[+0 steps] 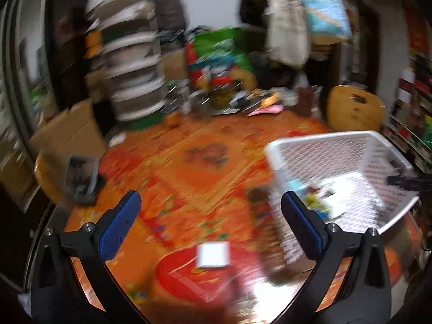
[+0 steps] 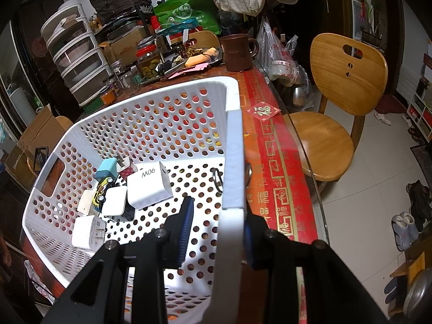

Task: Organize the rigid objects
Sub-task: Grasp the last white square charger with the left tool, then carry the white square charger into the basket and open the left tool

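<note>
In the blurred left wrist view my left gripper [image 1: 210, 199] stands wide open over the orange tablecloth, with nothing between its blue pads [image 1: 118, 226]. A small white square block [image 1: 213, 255] lies on the cloth just below it. Further left stands a dark, clear case [image 1: 81, 178]. The white perforated basket [image 1: 324, 137] is to the right. My right gripper [image 2: 217, 191] is shut on the right wall of the basket [image 2: 162, 86]. Inside lie a white 90W charger [image 2: 149, 189], a blue charger [image 2: 106, 171], a toy car [image 2: 101, 191] and two more white adapters [image 2: 87, 230].
A brown mug [image 2: 239, 52], jars and a cluttered tray [image 2: 189, 62] stand behind the basket. A stack of clear drawers [image 2: 75, 62] is at back left. A wooden chair [image 2: 337, 94] sits beyond the table's glass edge [image 2: 305, 145] on the right, and a cardboard box [image 1: 67, 132] at the left.
</note>
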### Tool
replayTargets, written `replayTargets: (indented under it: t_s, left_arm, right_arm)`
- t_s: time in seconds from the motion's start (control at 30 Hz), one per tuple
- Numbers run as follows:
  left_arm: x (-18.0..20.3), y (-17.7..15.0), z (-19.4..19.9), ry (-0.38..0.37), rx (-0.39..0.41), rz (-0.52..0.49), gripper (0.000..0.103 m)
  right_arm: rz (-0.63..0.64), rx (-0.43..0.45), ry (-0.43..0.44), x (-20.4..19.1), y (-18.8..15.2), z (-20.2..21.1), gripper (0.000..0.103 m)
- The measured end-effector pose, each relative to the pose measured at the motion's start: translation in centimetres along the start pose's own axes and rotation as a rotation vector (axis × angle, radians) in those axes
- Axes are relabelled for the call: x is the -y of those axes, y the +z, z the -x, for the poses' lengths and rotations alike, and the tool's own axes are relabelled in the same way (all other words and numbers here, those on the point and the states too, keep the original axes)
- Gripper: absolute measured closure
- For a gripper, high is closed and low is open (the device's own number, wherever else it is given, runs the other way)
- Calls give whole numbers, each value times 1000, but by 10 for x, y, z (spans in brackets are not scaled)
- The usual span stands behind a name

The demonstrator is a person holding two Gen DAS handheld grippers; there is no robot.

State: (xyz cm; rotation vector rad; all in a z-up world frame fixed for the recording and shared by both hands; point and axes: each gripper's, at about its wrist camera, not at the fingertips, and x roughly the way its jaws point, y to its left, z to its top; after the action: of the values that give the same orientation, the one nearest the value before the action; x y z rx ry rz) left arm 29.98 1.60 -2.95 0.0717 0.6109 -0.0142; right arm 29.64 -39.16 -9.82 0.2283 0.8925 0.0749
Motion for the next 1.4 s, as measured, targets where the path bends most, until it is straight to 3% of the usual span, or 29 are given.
replayTargets:
  t_s: [0.1,0.2,0.43,0.6,0.7,0.77,0.8,0.83,1.03,1.3,1.4]
  left_arm:
    - [-33,-34,-44,-5,-154,54,1]
    - [-37,-64,-76,5,-255,47,1]
    - [-17,-94,-113,-22,-337,29,1]
    - [-9,-97,-122,1,-342,14,4]
    - [-8,-94,-125,-8,-330,24,15]
    - [-8,-92,-126,-15,-318,30,39]
    - [-7,-91,-125,-30,-316,32,46]
    - [-8,-91,-125,-42,-312,31,62]
    - [-7,-91,-118,-24,-288,0,63]
    - [-24,-80,-94,88,-206,-9,63]
    - [-30,-75,-86,75,-203,9,63]
  right_arm:
    - [0,0,0,1,0,0,71]
    - [-1,0,0,0,0,0,71]
    - [3,-3,-1,0,0,0,71]
    - [2,-1,-3,0,0,0,71]
    - [1,0,-3,1,0,-1,71]
    - [4,-1,-5,2,-1,0,71]
    - [5,-3,-4,2,0,0,71]
    - [4,-3,-3,3,-1,0,71]
    - [5,-7,-4,5,-1,0,71]
    - [6,-5,-9,4,-1,1,71]
    - [4,-3,-6,4,-2,1,71]
